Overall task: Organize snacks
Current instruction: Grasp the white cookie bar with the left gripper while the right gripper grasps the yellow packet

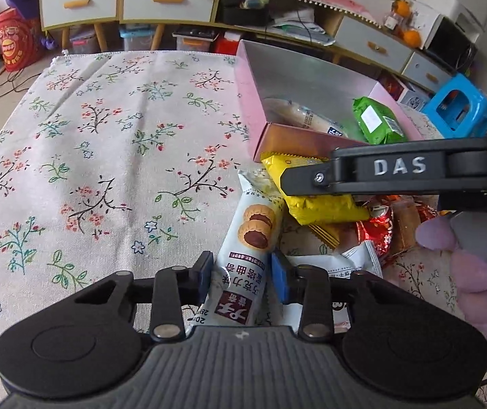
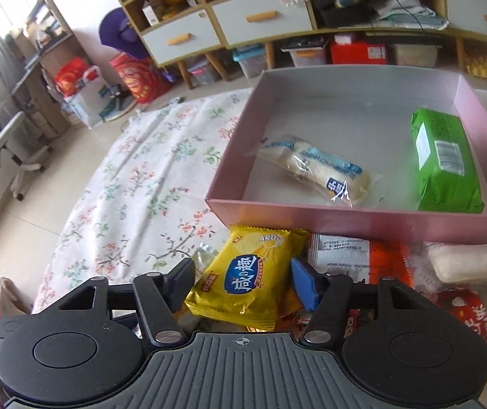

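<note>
My left gripper [image 1: 243, 274] is shut on a white-and-blue cookie packet [image 1: 253, 235] that lies lengthwise between its blue pads on the floral cloth [image 1: 107, 153]. My right gripper [image 2: 243, 281] is shut on a yellow cracker packet [image 2: 246, 279], a pad at each side edge. In the left wrist view one finger of the right gripper [image 1: 298, 180] lies across that yellow packet [image 1: 318, 206]. Just beyond stands a pink box [image 2: 362, 218] holding a wrapped bread roll [image 2: 315, 167] and a green packet [image 2: 444, 167].
More snacks are piled right of the grippers: an orange-and-white packet [image 2: 362, 252], red wrappers [image 1: 379, 231] and a white packet [image 1: 342, 262]. A purple-gloved hand [image 1: 475, 272] holds the right gripper. A blue stool [image 1: 458, 105] and drawer cabinets stand behind the table.
</note>
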